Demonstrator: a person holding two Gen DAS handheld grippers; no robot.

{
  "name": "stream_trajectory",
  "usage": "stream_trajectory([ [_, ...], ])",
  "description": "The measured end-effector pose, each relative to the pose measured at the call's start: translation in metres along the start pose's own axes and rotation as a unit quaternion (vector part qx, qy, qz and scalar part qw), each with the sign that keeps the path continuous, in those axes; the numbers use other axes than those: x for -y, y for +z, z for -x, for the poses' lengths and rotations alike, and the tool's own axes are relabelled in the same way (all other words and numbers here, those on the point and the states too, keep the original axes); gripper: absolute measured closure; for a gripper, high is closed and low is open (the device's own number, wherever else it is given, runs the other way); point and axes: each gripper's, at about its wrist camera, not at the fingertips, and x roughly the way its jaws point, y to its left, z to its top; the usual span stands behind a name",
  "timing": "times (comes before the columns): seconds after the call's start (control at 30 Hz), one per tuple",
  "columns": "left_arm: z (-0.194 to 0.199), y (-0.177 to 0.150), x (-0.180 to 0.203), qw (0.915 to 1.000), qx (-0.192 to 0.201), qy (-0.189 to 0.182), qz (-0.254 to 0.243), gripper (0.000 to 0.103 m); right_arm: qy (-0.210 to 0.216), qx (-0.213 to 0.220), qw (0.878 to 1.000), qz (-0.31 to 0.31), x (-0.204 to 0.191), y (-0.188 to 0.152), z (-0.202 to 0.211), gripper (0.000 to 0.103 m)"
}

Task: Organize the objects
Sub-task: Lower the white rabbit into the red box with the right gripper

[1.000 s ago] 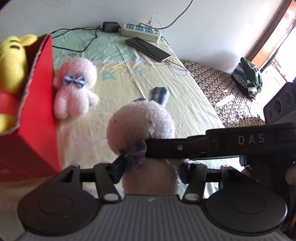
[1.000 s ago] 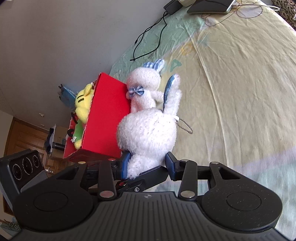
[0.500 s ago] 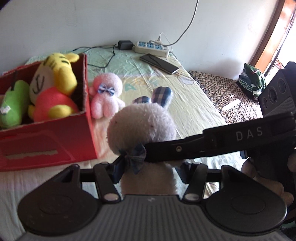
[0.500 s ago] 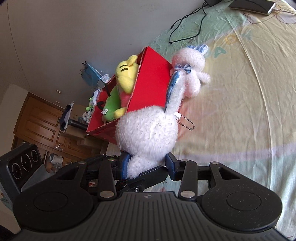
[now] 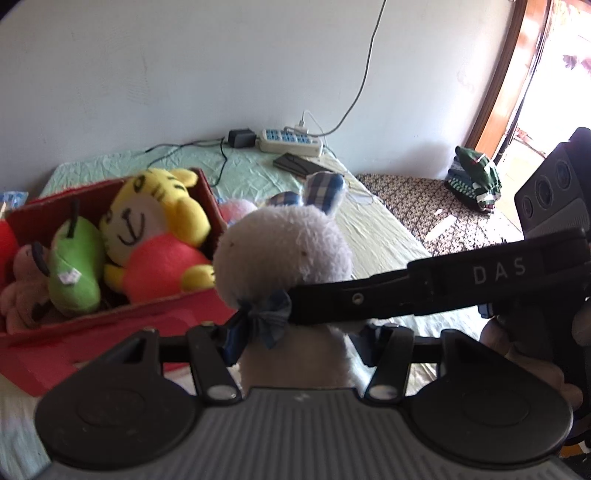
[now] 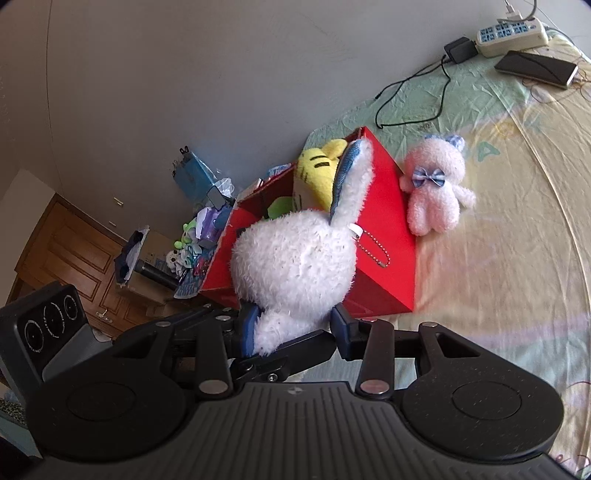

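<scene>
Change since earlier: both grippers are lifting the fluffy white plush rabbit [image 5: 284, 251] higher, so the open top of the red cardboard box [image 5: 122, 317] is now showing from above in the left view, and the rabbit's ear is now crossing the box rim in the right view.

Left wrist view, claw: the left gripper [image 5: 295, 341] is closing both fingers on the rabbit's body just under its blue checked bow, gripping it.
Left wrist view, rabbit: it is hanging upright, beside and just right of the box, above the pale green and yellow bedsheet [image 5: 384, 243].
Left wrist view, box contents: a yellow tiger plush in a red shirt [image 5: 155, 236] is lying against a green pear plush [image 5: 74, 269]; a pale pink plush [image 5: 20, 295] is sitting at the left end.
Left wrist view, crossing bar: the right gripper [image 5: 306, 306] is reaching in from the right, its finger pressing at the rabbit's neck.

Right wrist view, claw: the right gripper [image 6: 291, 326] is pinching the rabbit's [image 6: 295, 266] lower body between its blue pads.
Right wrist view, box: the red box [image 6: 384, 236] is standing behind the rabbit, the yellow tiger [image 6: 321, 173] showing inside.
Right wrist view, bed: a small pink plush bear with a blue bow [image 6: 436, 188] is leaning against the box's outer wall.
Right wrist view, far edge: a white power strip [image 6: 511, 31] and a dark phone [image 6: 535, 68] are lying near the wall.
</scene>
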Motion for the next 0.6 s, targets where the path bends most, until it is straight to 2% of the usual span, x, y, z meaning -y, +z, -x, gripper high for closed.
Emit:
stream_trajectory([
  [0.3,0.019,0.022,-0.046,0.9986,0.052,0.002,0.005,0.045,-0.019,0.047,0.994,0.101,-0.05,0.016,-0.028,0.059],
  [0.47,0.011,0.029,-0.062,0.9979,0.06,0.024,-0.004,0.043,-0.033,0.056,0.985,0.162,-0.066,0.026,-0.053,0.06],
  [0.6,-0.005,0.033,-0.08,0.9976,0.054,0.045,-0.001,0.043,-0.037,0.049,0.985,0.164,-0.06,0.036,-0.076,0.061],
])
